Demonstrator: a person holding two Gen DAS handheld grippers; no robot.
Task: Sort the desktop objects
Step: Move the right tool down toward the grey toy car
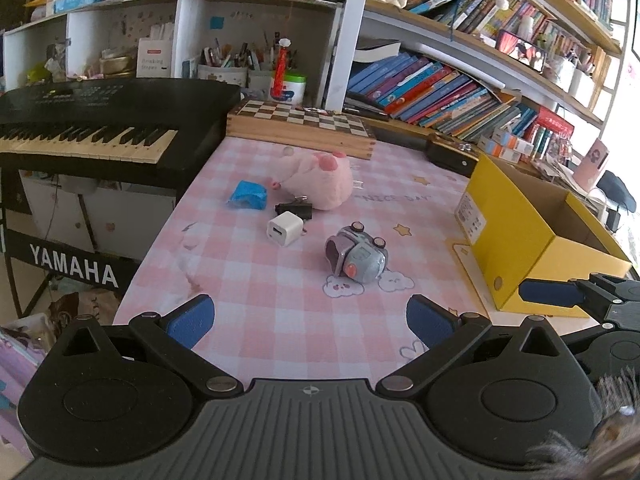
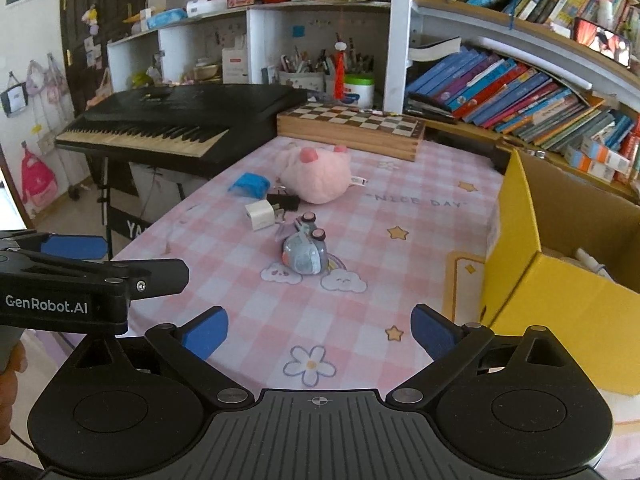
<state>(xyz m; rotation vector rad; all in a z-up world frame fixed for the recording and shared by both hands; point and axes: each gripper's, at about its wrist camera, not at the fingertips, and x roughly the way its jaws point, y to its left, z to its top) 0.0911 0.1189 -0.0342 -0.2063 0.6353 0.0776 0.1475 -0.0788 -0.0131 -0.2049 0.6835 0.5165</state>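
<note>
Yellow box (image 2: 560, 300), open-topped at the table's (image 2: 400, 312) right edge, holding a partly hidden white item (image 2: 590, 262); left claw (image 1: 310, 320) and right claw (image 2: 320, 332) both spread wide and empty above the table, near the grey toy (image 2: 305, 254), white charger (image 2: 260, 216) and pink plush (image 2: 320, 178).

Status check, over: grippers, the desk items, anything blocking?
Left gripper and right gripper open, empty. Grey toy nearest, charger beyond. Path clear; yellow box on the right.
</note>
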